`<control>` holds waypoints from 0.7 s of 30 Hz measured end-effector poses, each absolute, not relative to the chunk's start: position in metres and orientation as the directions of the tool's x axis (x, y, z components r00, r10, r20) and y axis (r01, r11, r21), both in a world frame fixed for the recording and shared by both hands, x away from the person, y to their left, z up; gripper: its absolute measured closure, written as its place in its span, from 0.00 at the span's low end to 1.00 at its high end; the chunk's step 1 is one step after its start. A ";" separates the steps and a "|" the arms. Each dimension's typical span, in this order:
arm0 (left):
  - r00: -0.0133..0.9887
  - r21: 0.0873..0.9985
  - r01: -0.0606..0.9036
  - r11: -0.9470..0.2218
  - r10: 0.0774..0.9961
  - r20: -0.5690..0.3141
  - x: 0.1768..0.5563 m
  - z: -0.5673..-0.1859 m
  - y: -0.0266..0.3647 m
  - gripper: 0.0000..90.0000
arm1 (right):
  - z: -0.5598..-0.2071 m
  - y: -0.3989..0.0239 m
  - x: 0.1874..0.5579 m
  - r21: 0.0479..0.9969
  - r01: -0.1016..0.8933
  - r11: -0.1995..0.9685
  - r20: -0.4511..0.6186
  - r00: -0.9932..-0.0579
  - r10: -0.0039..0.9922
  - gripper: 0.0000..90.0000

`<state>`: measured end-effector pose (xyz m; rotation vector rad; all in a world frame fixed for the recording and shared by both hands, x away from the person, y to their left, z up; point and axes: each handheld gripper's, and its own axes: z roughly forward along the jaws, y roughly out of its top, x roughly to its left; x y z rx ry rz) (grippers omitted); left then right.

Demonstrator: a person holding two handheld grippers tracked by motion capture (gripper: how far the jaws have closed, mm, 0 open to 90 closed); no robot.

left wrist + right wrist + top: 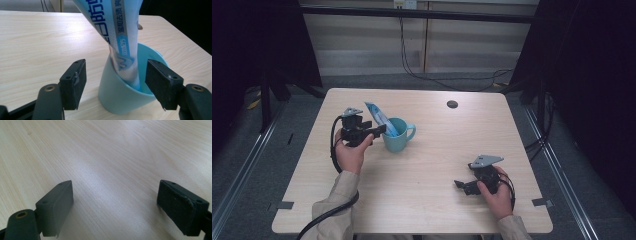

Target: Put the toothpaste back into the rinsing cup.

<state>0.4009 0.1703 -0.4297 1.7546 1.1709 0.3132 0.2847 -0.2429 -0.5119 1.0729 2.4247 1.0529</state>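
Nearest to us, in the left gripper view, our left gripper (116,77) has its two black jaws spread apart, one on each side of the light blue cup (125,97). Neither pad touches the cup or anything else, so we hold nothing there. Between the jaws, the cup stands upright on the wooden table (32,42), and a toothpaste tube (120,37) sits in it, its lower end down inside the cup and its upper part leaning out over the rim. White and blue printing runs along the tube.

From the high view, our left gripper (379,131) sits just beside the cup (397,136), on the side away from its handle, and the tube (379,117) slants up and away from the cup toward the far left. The cup stands left of the table's middle.

Our right gripper (460,185) rests low near the table's front right, well apart from the cup. In the right gripper view its jaws (115,205) stand wide apart over bare wood, with nothing between them.
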 end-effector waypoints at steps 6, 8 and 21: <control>0.514 0.815 0.573 -0.084 0.812 -0.278 0.397 -0.431 0.176 0.37 | -0.512 -0.243 0.285 0.722 0.521 0.455 0.031 -0.681 0.731 0.15; 0.515 0.815 0.573 -0.086 0.811 -0.277 0.396 -0.432 0.178 0.37 | -0.512 -0.243 0.285 0.722 0.521 0.456 0.030 -0.681 0.731 0.15; 0.549 0.803 0.587 -0.101 0.779 -0.303 0.389 -0.440 0.186 0.35 | -0.512 -0.243 0.285 0.722 0.521 0.456 0.030 -0.681 0.732 0.15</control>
